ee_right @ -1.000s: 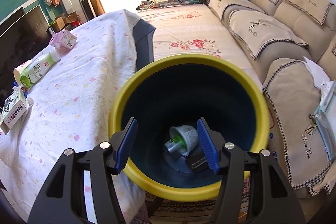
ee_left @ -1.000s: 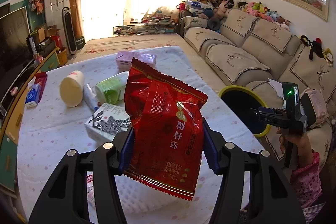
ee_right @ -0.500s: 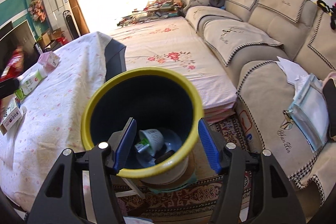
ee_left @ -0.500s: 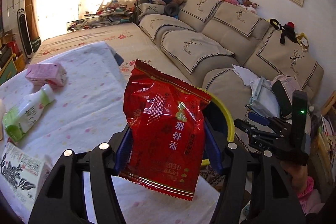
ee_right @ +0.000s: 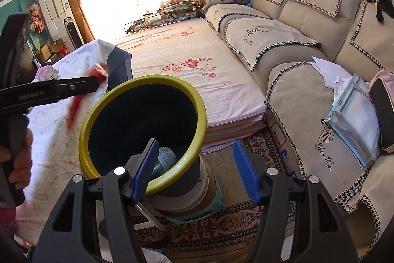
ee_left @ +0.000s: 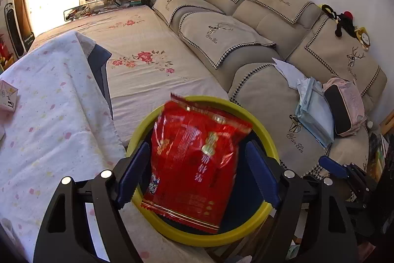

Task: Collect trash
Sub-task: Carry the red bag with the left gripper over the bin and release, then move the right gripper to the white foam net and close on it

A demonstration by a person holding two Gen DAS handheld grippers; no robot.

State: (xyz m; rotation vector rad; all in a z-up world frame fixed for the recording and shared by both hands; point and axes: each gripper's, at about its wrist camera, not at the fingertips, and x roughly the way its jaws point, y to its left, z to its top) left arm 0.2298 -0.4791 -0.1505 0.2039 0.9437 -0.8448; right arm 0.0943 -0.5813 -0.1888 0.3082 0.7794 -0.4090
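Note:
A red snack bag [ee_left: 194, 162] hangs between the fingers of my left gripper [ee_left: 197, 174], directly over the yellow-rimmed dark bin [ee_left: 261, 130]. The jaws stand wide apart and the bag looks blurred and loose between them. In the right wrist view the left gripper [ee_right: 96, 85] reaches in from the left with the red bag [ee_right: 73, 107] at the bin's left rim [ee_right: 197, 100]. My right gripper [ee_right: 194, 169] is open and empty, just right of and above the bin. A bottle [ee_right: 165, 159] lies inside the bin.
The bin stands on a stool [ee_right: 204, 211] between the cloth-covered table [ee_left: 49, 115] and the beige sofa [ee_left: 283, 41]. A pink box [ee_right: 46, 72] lies on the table. Papers and a pink bag [ee_left: 344, 105] lie on the sofa. A patterned rug [ee_right: 258, 221] covers the floor.
My left gripper swung right from the table to above the bin and its jaws opened off the red bag. My right gripper drew back and right from the bin.

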